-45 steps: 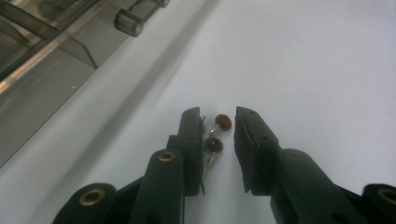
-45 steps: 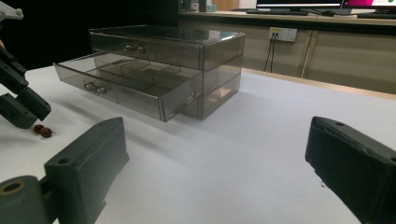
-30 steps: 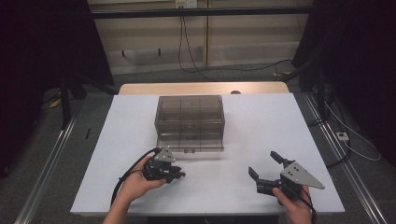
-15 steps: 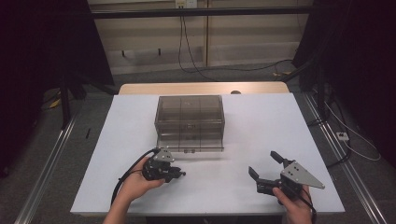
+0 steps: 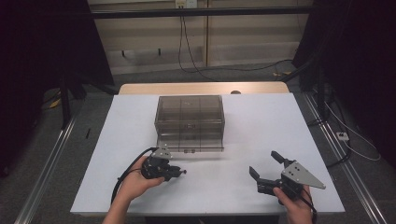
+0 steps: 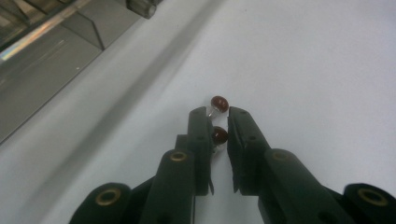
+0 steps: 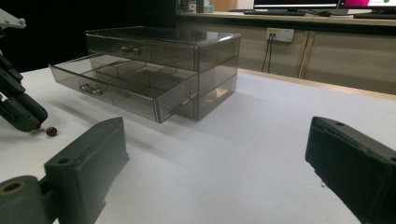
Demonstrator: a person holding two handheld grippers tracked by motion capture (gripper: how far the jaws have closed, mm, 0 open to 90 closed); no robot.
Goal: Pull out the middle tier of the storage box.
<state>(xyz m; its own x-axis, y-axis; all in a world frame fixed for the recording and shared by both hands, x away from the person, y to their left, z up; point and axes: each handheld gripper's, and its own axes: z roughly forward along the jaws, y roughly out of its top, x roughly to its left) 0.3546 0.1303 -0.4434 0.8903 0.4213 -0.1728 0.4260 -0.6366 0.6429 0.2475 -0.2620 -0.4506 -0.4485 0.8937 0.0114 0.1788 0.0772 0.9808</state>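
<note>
Your left gripper is low on the white table, just in front of the smoked plastic drawer box, and its jaws have just been closing. In the left gripper view the pads are drawn in on a small piece with dark red beads: one bead sits between the jaws, a second pokes out past the tips, a thin silver link joining them. It looks like an earring or a cufflink; too small to be sure. I'd call that clenched on the piece, which by my reading is not yet lifted off the table.

Your right gripper waits well to the right of the box, jaws spread wide, nothing between them.

Progress, as I judge it: the lower drawer is already pulled out towards you, so the opening is done. The pick is just being made. Left to do: lift the piece, carry it back to the open drawer, drop it in a compartment, and likely push the drawer shut.

The count: one box, two drawers with handles that I can make out, the lower one open; one beaded piece with two red beads; two grippers
</note>
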